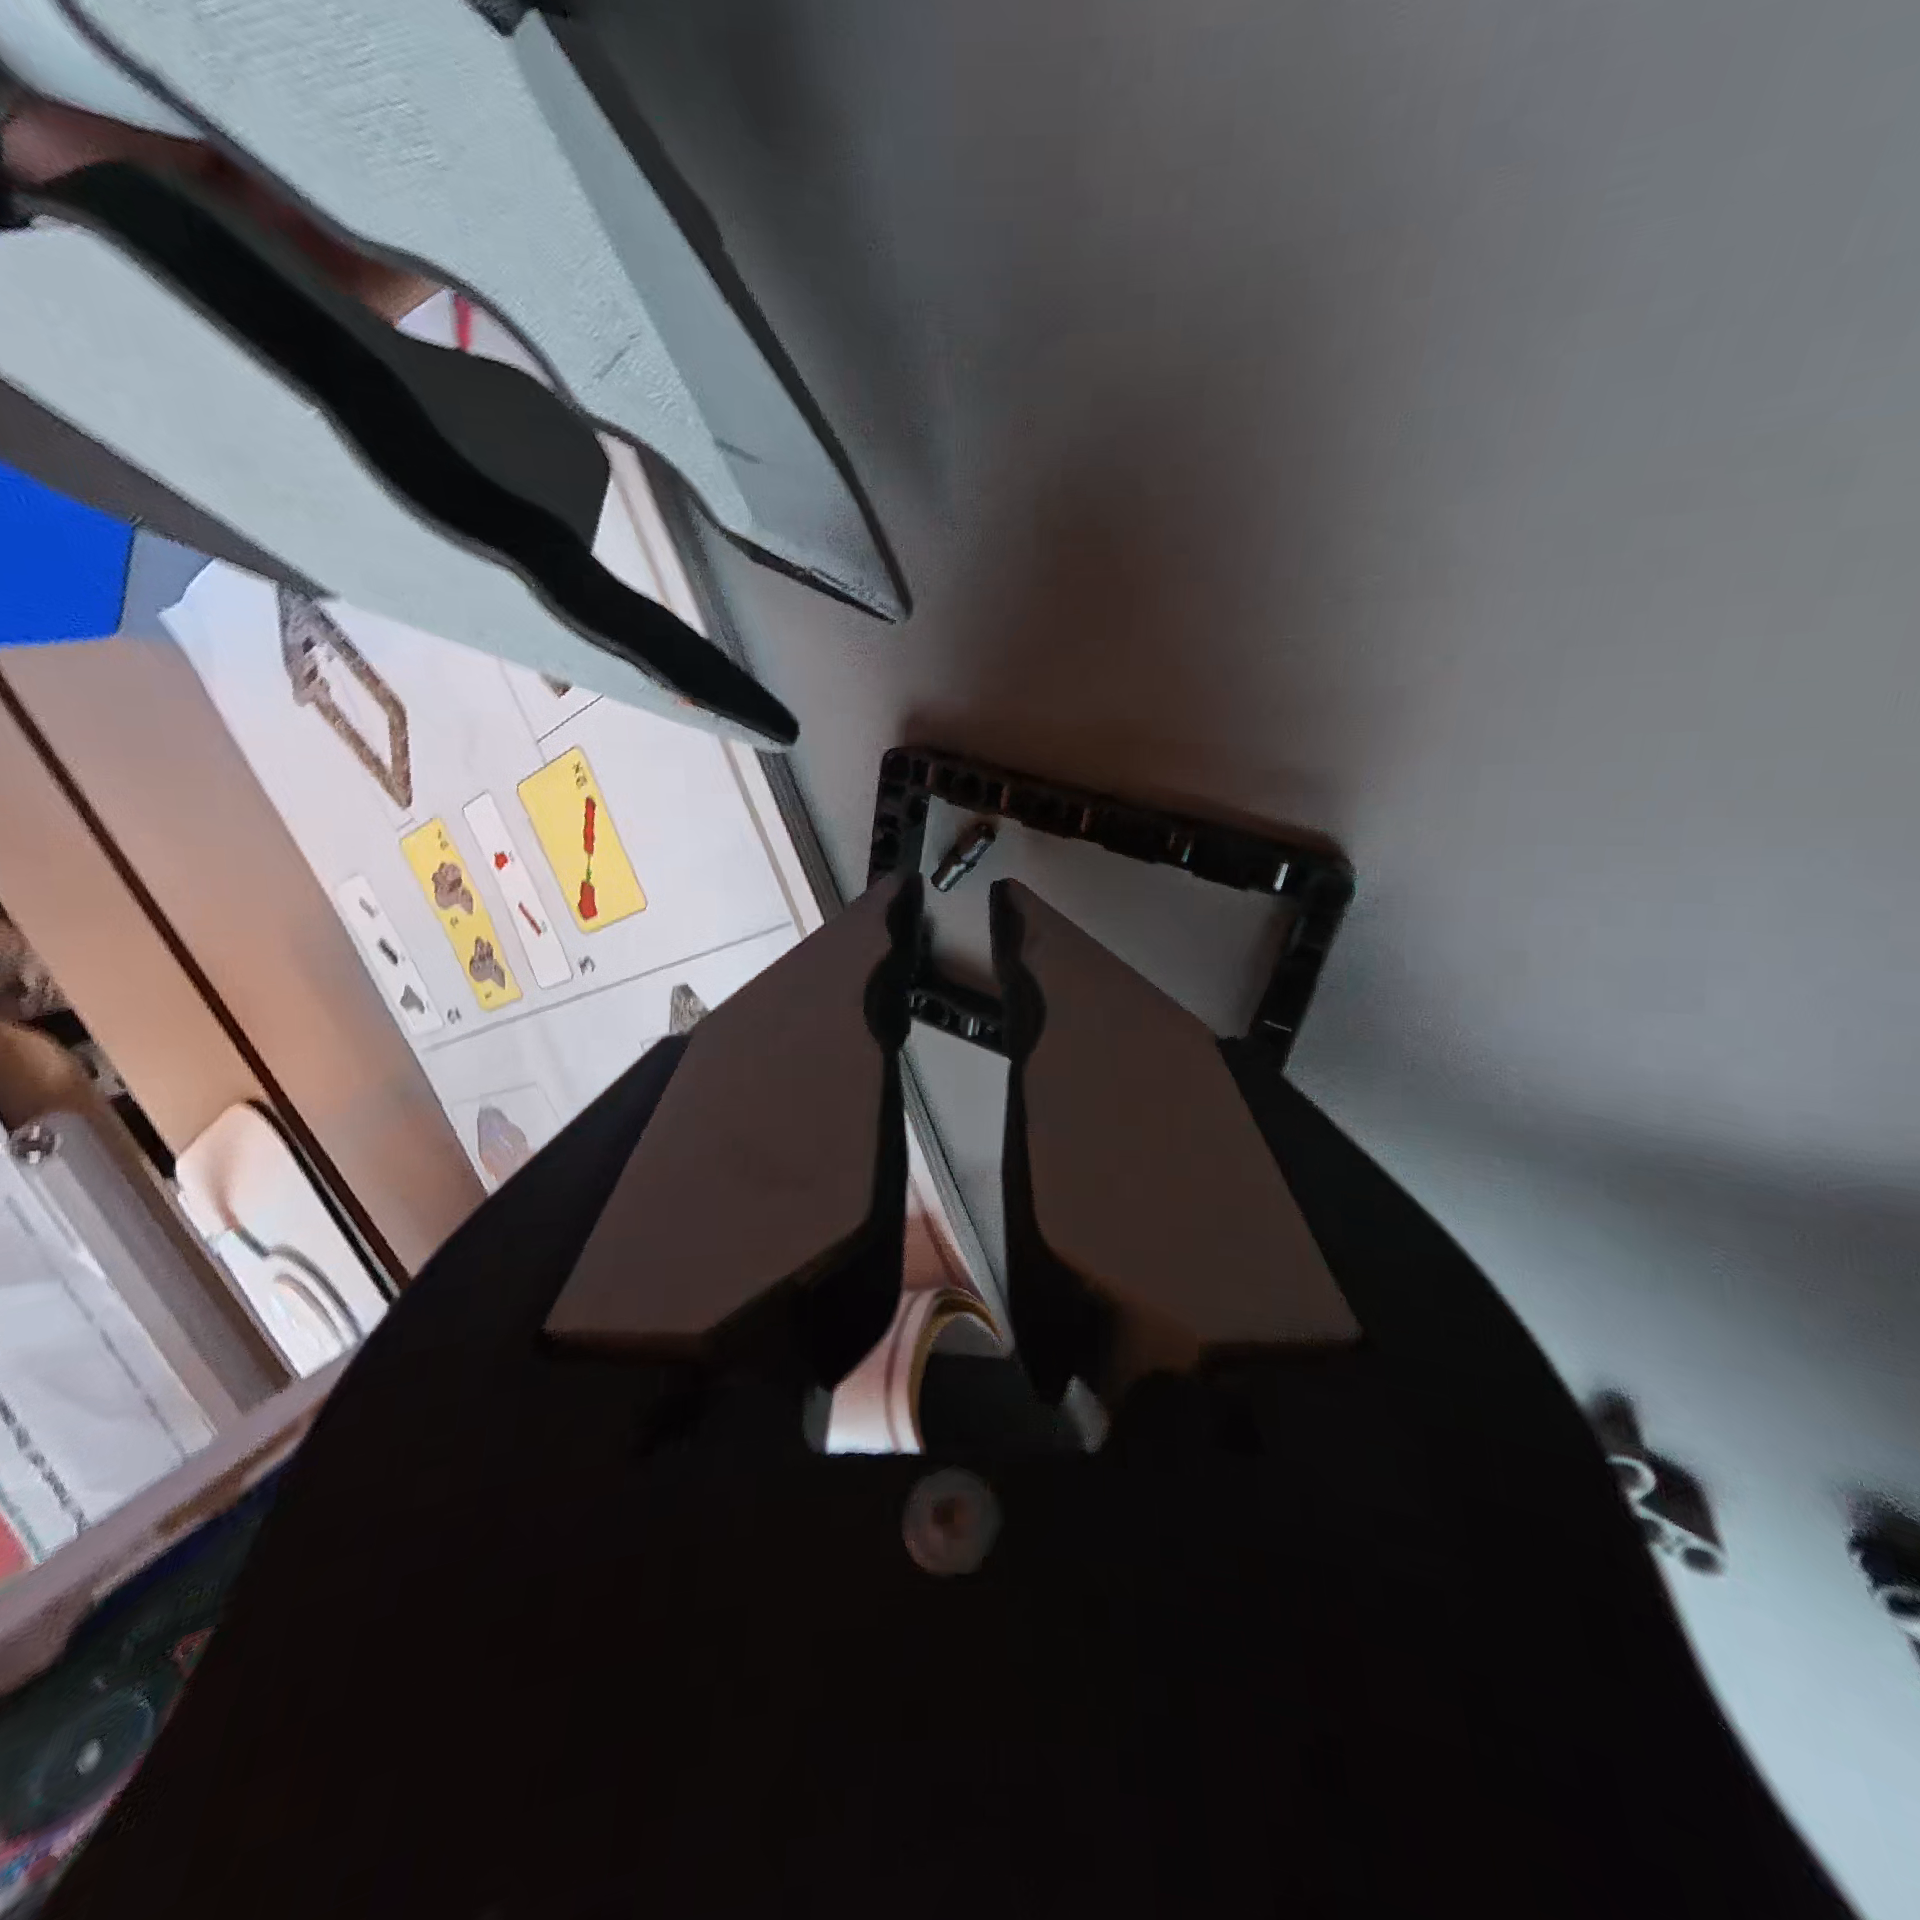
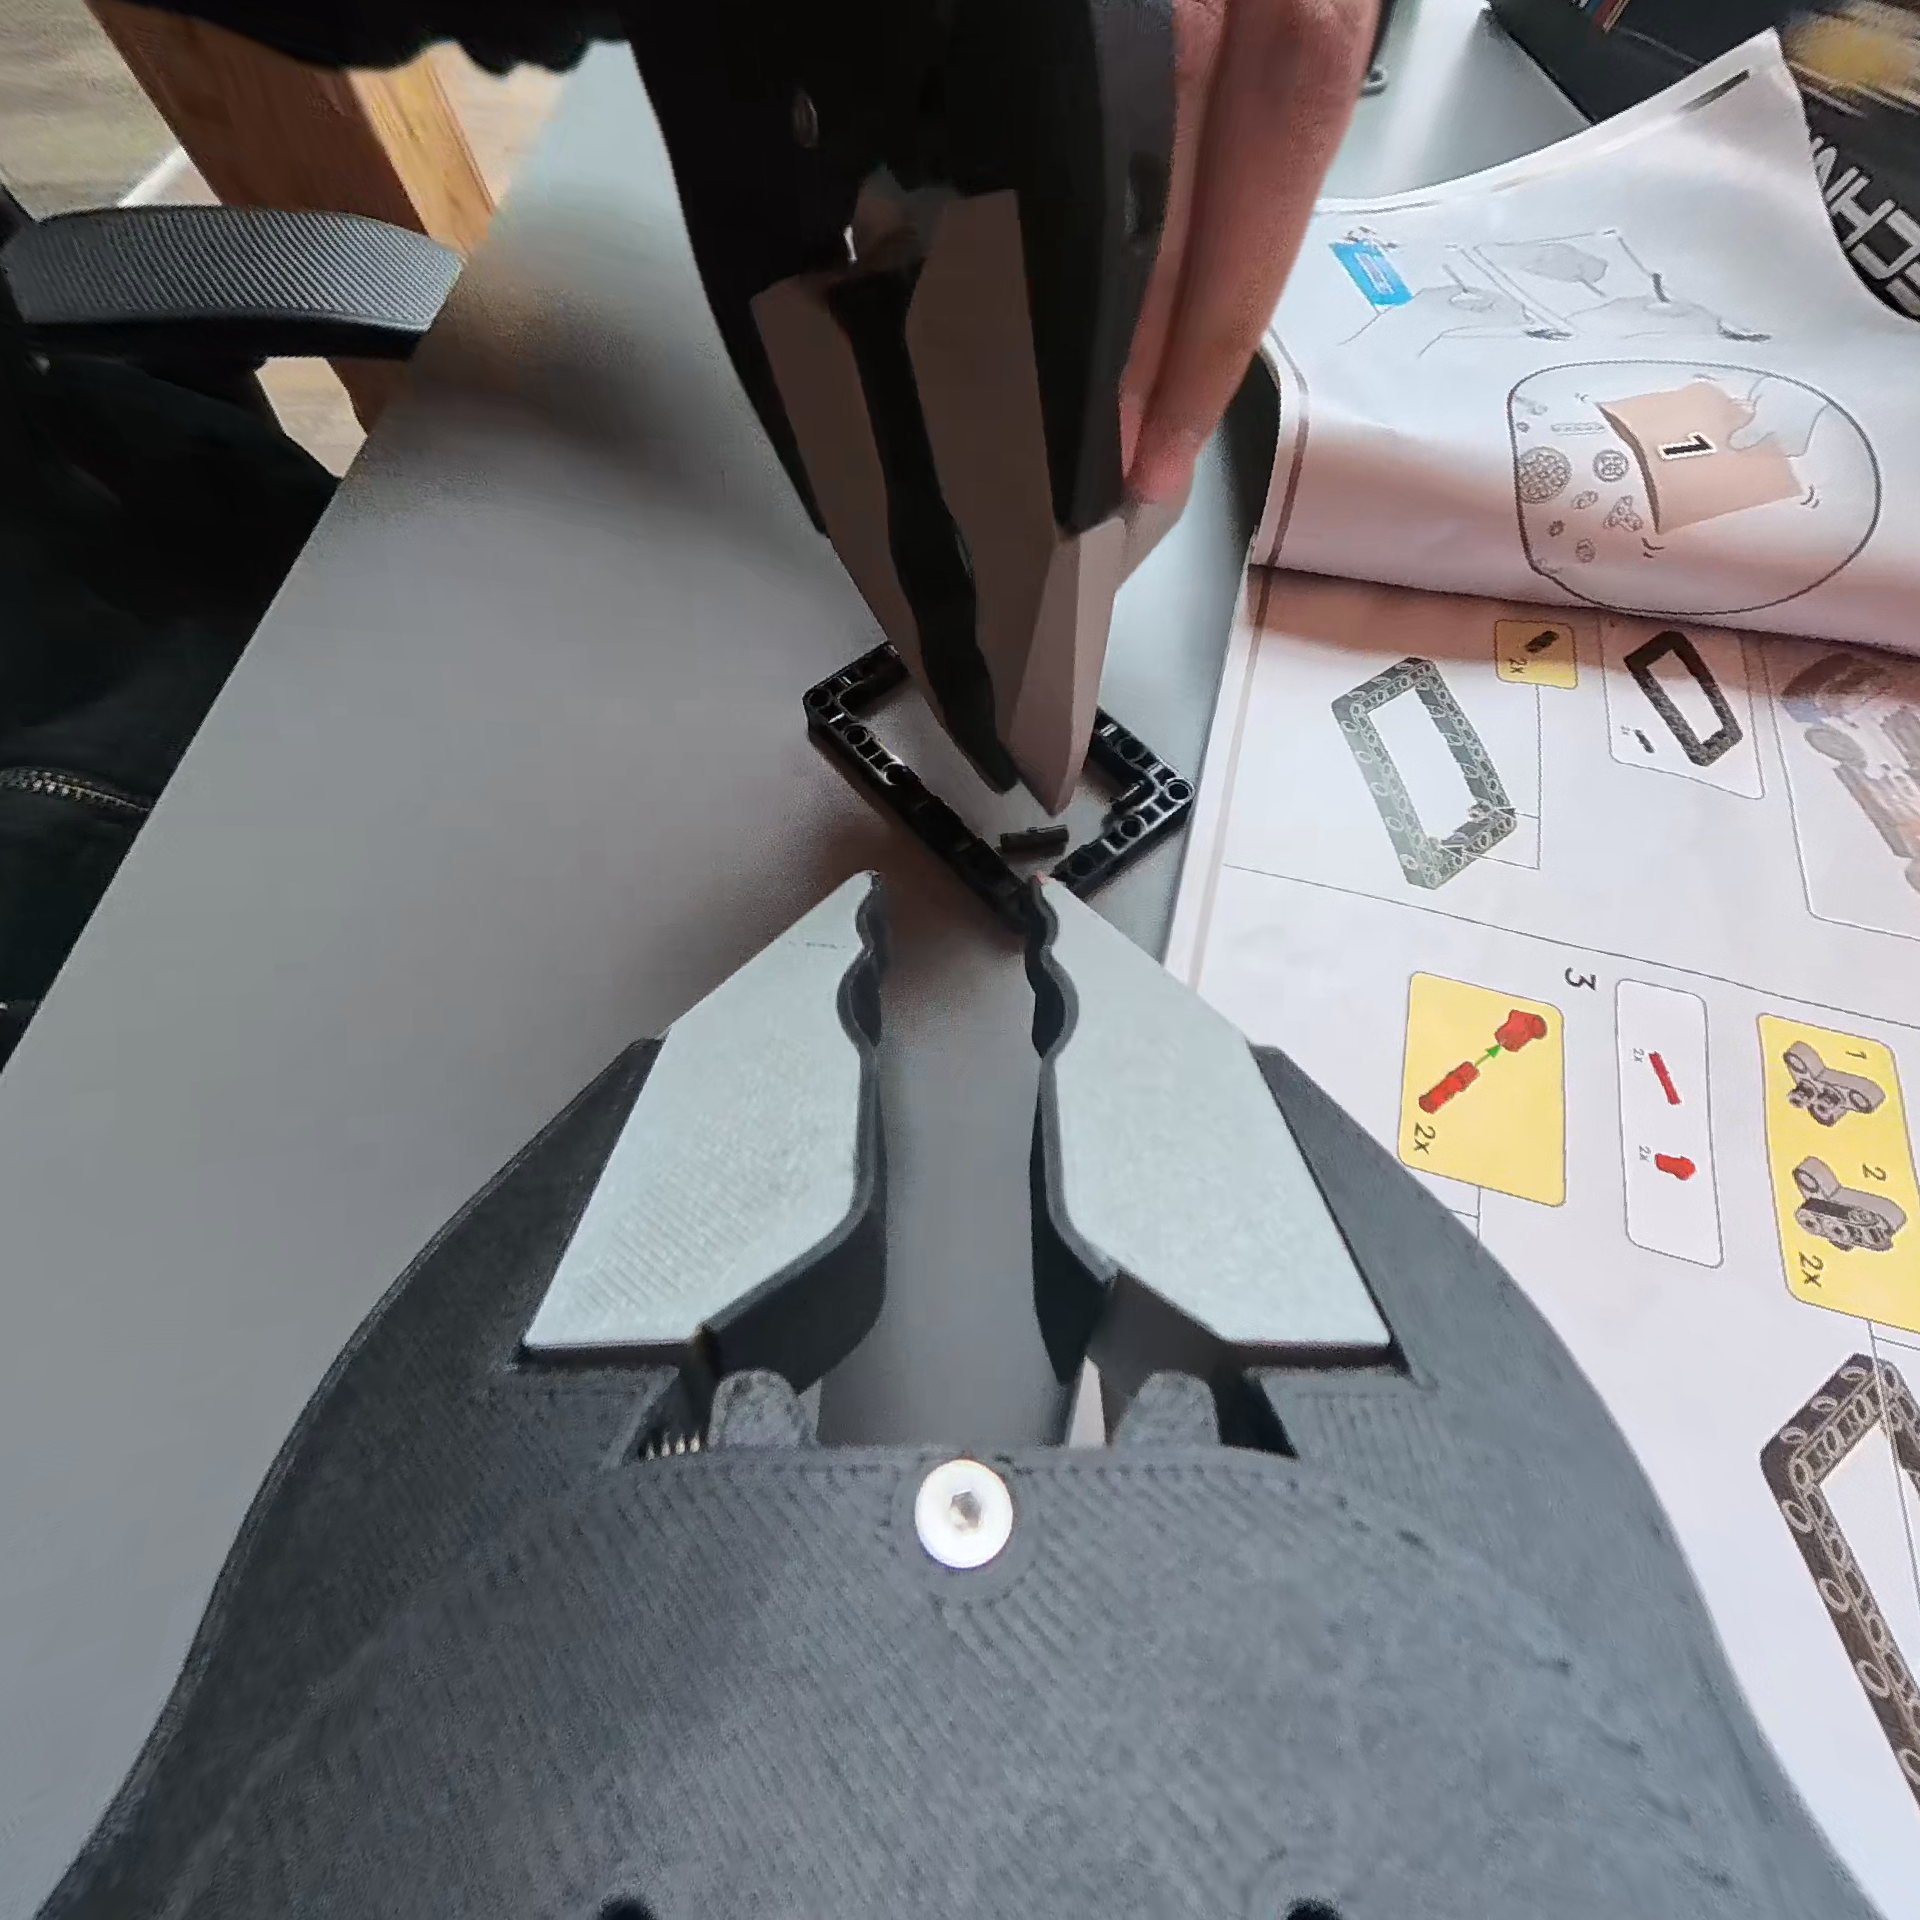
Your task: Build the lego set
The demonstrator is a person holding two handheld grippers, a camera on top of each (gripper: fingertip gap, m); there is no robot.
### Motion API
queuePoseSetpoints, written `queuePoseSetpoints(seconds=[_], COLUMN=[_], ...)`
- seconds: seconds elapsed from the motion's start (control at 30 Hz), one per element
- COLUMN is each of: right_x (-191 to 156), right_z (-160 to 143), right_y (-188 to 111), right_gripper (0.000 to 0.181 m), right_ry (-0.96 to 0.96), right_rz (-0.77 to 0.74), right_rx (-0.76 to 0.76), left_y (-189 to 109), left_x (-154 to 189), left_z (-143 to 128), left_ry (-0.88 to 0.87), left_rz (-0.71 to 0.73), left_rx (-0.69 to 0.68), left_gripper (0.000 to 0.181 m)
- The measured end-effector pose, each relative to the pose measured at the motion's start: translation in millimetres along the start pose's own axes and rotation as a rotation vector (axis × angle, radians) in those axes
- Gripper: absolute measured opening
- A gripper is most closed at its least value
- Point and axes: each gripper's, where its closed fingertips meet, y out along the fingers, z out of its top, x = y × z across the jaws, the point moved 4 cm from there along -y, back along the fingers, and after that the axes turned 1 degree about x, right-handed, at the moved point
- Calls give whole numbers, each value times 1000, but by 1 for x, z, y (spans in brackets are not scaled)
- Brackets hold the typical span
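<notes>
Grey table (image 2: 436, 831), left gripper (image 2: 1023, 784) steeply tilted over frame (image 2: 862, 743)

The left gripper (image 2: 1023, 779) hides part of the black frame (image 2: 894, 774) — two dark pieces (image 1: 1662, 1496) at the table's edge are blurred, one cut off.

The left gripper (image 1: 951, 899) points toward twelve o'clock over a grey worktop (image 1: 1455, 416), its two fingers a small gap apart with nothing between them. Their tips sit over the near corner of a black rectangular Lego frame (image 1: 1117, 816) lying flat on the worktop. Inside the frame, just past the fingertips, lies a small dark pin (image 1: 961, 857). At nine o'clock an open instruction booklet (image 1: 499, 862) lies beside the frame. From ten o'clock the right gripper (image 1: 842, 675) reaches in, blurred, fingers parted. At four o'clock, well apart from the frame, lie blurred dark Lego pieces (image 1: 1662, 1496).
</notes>
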Motion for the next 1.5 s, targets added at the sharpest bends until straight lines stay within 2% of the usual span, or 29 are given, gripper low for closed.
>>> queuePoseSetpoints(seconds=[0.17, 0.33, 0.43, 0.5, 0.57, 0.63, 0.73, 0.83, 0.93, 1.03, 1.2, 1.37, 1.5], right_x=[-3, -3, -2, 2, 9, 16, 7, -13, -20, -31, -41, -52, -58], right_z=[1, 4, 4, 5, 5, 10, 27, 35, 39, 48, 53, 61, 62], right_y=[0, -4, -6, -8, -10, -12, -14, -10, -4, 1, 6, -1, -1], right_gripper=[23, 22, 22, 18, 11, 9, 12, 11, 10, 5, 7, 0, 3], right_ry=[-8, -12, -8, 10, 58, 94, 6, -165, -320, -406, -325, -427, -445], right_rz=[8, 4, -3, -30, -68, -100, -112, -105, -186, -199, -103, -112, -98], right_rx=[0, 14, 20, 29, 47, 102, 214, 187, 120, 113, 146, 203, 204], left_y=[13, 13, 13, 11, 3, -8, -29, -50, -57, -56, -60, -67, -66], left_x=[-2, -4, -6, -6, -4, -3, -5, -6, 2, 8, 12, 17, 18], left_z=[5, 5, 0, -10, -16, -12, 4, 9, 11, 15, 26, 35, 37], left_ry=[60, -28, -230, -360, -469, -639, -939, -1110, -1206, -1202, -1049, -880, -850], left_rz=[-75, -107, -103, -31, 74, 134, 44, -134, -350, -432, -361, -269, -244], left_rx=[-3, 9, 24, 7, 50, 169, 494, 783, 908, 941, 937, 926, 903], left_gripper=[3, 2, 3, 2, 2, 2, 2, 2, 2, 2, 2, 2, 2])
